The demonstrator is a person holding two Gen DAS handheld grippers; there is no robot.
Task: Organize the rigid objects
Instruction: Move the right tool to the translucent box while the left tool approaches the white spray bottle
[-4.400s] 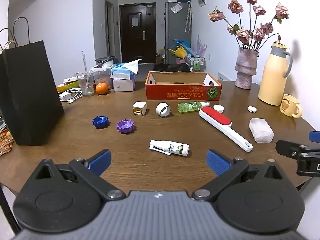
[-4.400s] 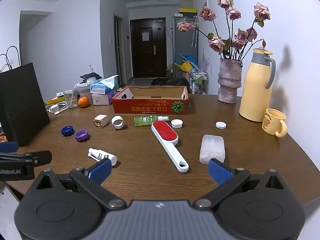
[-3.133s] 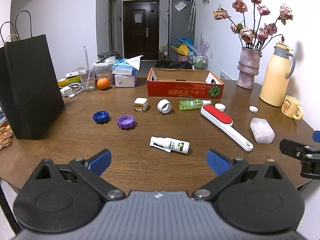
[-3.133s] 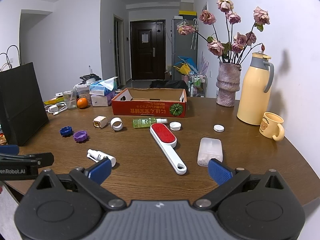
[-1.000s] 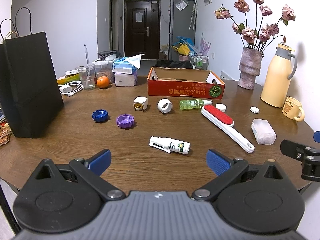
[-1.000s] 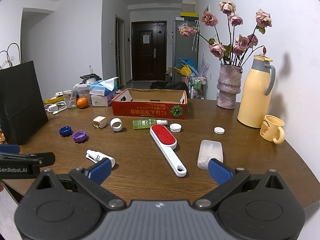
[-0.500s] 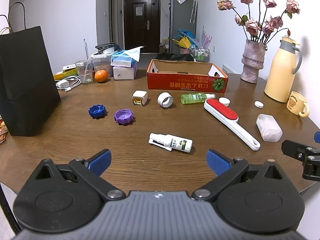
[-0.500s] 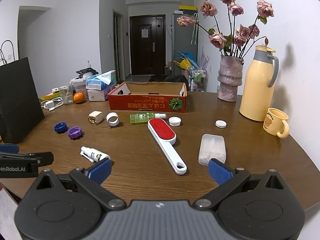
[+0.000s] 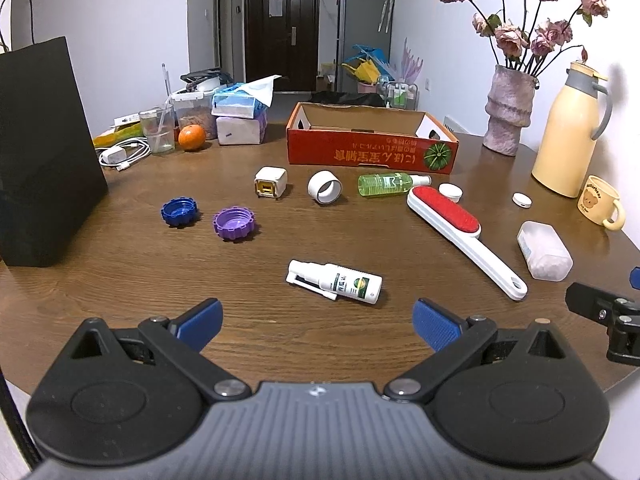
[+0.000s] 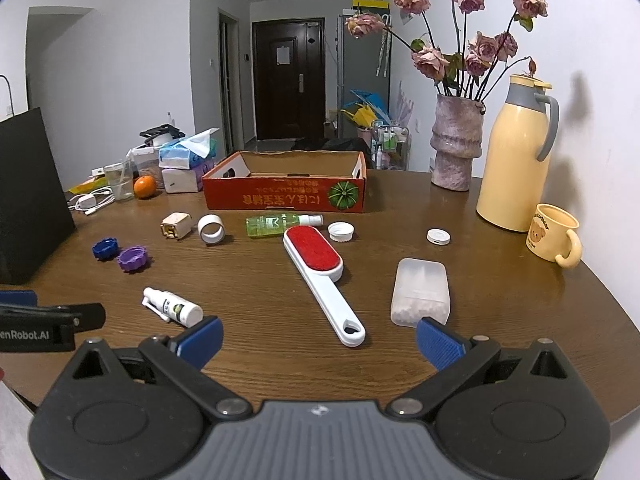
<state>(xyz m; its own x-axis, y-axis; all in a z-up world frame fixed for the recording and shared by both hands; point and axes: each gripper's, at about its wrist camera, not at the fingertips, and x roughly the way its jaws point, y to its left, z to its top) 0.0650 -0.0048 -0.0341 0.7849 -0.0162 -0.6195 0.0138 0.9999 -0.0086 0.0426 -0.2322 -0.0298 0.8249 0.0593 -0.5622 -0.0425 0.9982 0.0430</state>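
Loose items lie on the brown table: a white spray bottle, a red and white lint brush, a clear plastic case, a green bottle, a white ring, a white charger cube, a blue cap and a purple cap. An open red cardboard box stands behind them. My left gripper is open and empty, just short of the spray bottle. My right gripper is open and empty, near the brush handle and the case.
A black paper bag stands at the left. A yellow thermos, a bear mug and a vase of roses stand at the right. Tissue boxes, an orange, a glass and cables sit at the back left. Two small white lids lie near the brush.
Both grippers have moved forward and slightly lower over the table, so the objects look closer. Both stay open and empty. Nothing on the table has moved.
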